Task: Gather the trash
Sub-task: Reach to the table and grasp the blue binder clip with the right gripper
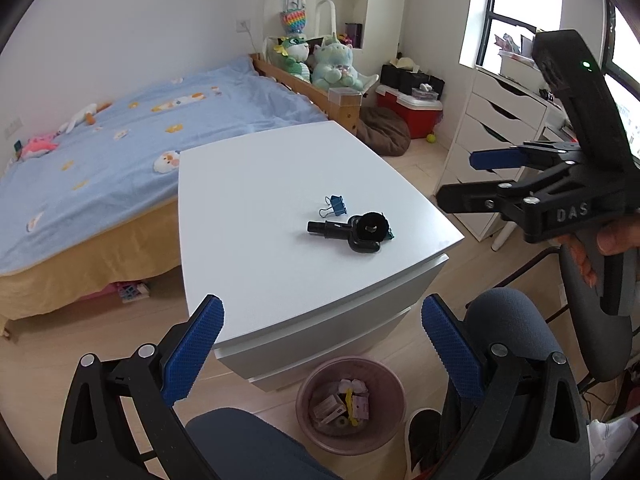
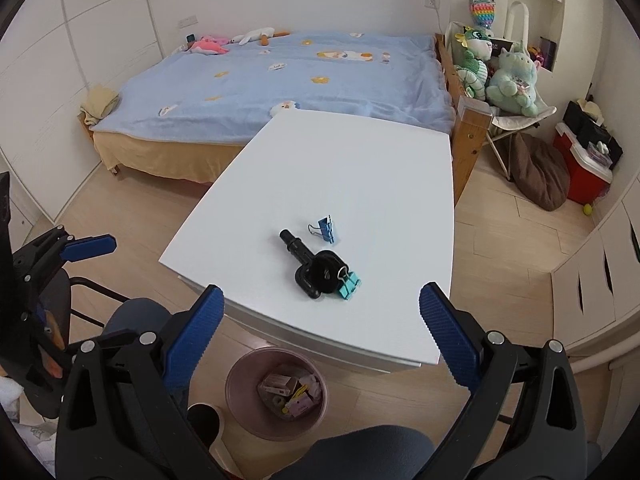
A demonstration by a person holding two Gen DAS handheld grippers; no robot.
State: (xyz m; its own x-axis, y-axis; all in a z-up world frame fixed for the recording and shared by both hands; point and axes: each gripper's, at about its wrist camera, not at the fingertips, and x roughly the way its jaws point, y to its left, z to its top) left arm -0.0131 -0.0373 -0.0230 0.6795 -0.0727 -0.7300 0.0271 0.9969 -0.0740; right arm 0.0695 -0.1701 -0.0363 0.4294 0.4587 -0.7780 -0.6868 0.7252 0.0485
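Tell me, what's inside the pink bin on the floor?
The pink bin holds small cardboard boxes, pinkish wrappers and yellow scraps. Anything underneath that pile is hidden.

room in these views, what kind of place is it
Most likely a child's bedroom: a bed with a blue cartoon-print blanket, plush dinosaur toys beside it, and a white drawer unit under the window.

Bed point(image 2: 304, 76) w/ blue blanket was seen just behind white drawer unit point(image 2: 340, 168). Green plush toys point(image 2: 496, 68) were piled at bed's foot end; brown cushion point(image 2: 540, 172) & red cooler point(image 2: 580, 172) beyond, on floor.
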